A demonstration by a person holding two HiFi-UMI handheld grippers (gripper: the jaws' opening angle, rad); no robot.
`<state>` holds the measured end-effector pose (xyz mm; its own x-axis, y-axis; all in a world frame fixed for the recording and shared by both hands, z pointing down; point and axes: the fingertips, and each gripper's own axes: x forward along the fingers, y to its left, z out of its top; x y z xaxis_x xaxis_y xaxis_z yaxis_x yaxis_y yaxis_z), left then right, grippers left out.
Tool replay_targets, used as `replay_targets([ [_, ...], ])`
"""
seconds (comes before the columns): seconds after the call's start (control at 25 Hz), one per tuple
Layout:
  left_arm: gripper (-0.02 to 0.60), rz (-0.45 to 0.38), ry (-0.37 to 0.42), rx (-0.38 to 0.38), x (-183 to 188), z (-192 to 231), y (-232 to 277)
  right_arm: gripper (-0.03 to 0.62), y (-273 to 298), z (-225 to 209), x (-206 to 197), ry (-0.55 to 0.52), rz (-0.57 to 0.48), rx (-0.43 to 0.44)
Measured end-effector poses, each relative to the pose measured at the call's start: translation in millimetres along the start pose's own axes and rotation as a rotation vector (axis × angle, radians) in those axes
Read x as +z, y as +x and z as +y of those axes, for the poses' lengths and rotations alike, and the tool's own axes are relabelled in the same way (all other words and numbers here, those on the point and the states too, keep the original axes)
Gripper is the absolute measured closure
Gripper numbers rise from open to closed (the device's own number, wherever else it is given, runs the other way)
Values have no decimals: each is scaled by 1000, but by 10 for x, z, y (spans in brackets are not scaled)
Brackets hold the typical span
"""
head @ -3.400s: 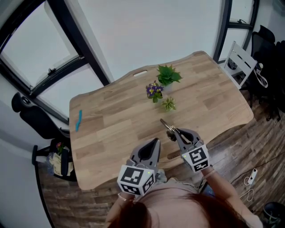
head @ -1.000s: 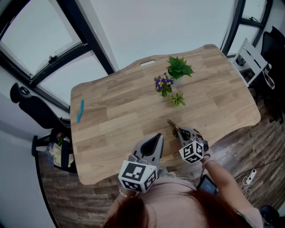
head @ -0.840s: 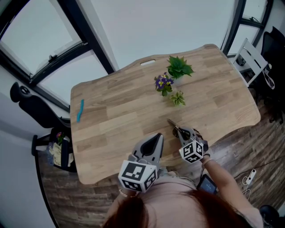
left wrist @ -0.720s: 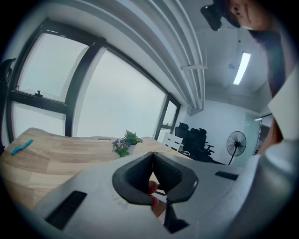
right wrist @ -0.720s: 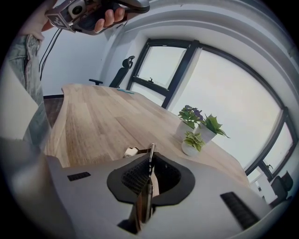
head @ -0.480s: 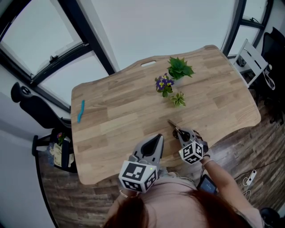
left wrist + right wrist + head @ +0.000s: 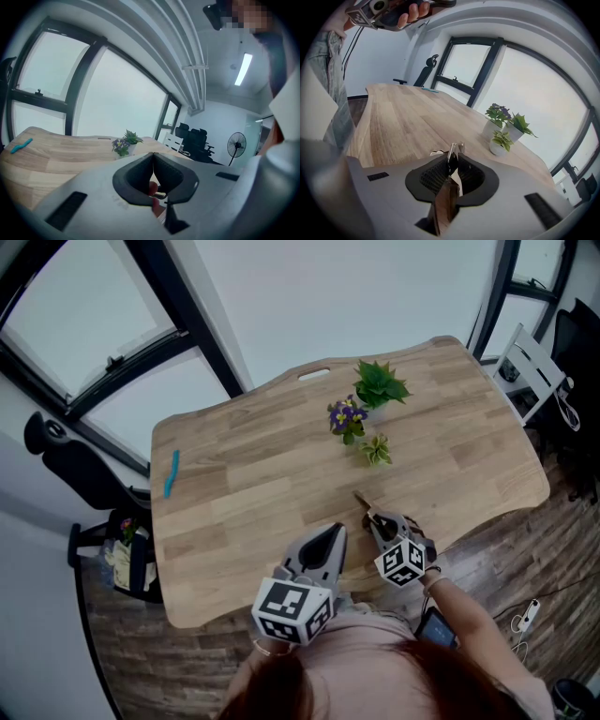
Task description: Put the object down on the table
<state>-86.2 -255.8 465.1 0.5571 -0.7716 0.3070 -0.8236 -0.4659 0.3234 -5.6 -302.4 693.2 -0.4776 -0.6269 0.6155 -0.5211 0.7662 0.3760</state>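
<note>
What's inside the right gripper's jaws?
A thin brown strip with a metal tip sits in the right gripper, between jaws that have just been opening. The jaws cover its middle part.

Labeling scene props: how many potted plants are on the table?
3, clustered together: green leafy plant farthest back, purple-flowered plant to its left, small pale-leaved plant nearest the person. None appear hidden.
</note>
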Motion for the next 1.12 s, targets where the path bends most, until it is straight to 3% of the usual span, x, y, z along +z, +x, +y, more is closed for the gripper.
replay_targets([
  [0.56,578,-5,-12,17,-23,13,-36,519,48,117,-43,-21,27,34],
  [1.12,578,-17,-10,34,1,27,-104,490,72,156,-56,45,51,71],
])
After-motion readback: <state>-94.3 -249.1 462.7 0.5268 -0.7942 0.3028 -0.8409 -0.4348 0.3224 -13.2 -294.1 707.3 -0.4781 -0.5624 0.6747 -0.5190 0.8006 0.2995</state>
